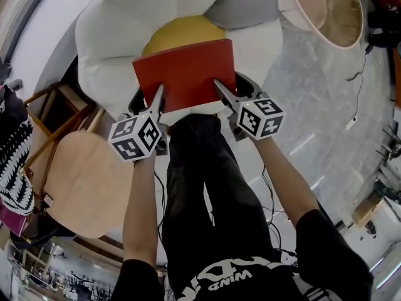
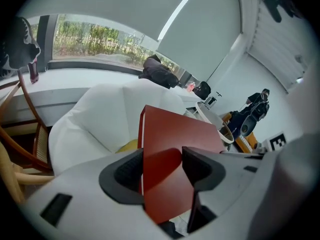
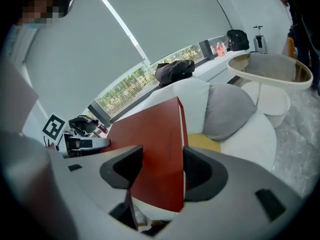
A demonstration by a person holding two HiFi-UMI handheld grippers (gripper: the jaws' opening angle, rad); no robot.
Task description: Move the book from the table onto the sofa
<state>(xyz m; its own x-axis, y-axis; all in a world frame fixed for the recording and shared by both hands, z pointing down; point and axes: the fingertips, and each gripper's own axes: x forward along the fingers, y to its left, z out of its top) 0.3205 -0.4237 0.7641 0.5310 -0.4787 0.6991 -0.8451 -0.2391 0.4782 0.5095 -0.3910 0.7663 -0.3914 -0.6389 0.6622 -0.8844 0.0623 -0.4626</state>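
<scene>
The red book (image 1: 185,74) hangs flat in the air above the white sofa (image 1: 106,30), over its yellow cushion (image 1: 178,30). My left gripper (image 1: 160,94) is shut on the book's near left edge. My right gripper (image 1: 219,85) is shut on its near right edge. In the left gripper view the red cover (image 2: 175,134) runs between the black pads (image 2: 131,170) of the left gripper (image 2: 162,166). In the right gripper view the book (image 3: 155,149) fills the gap of the right gripper (image 3: 162,166), whose jaws stand wide around it. A grey cushion (image 1: 244,5) lies just beyond the book.
A light wooden chair (image 1: 81,174) stands at the left beside the sofa. A round white-rimmed table (image 1: 341,11) stands at the top right on the marble floor (image 1: 326,105). The person's dark legs (image 1: 200,187) are just below the book. Cables run across the floor.
</scene>
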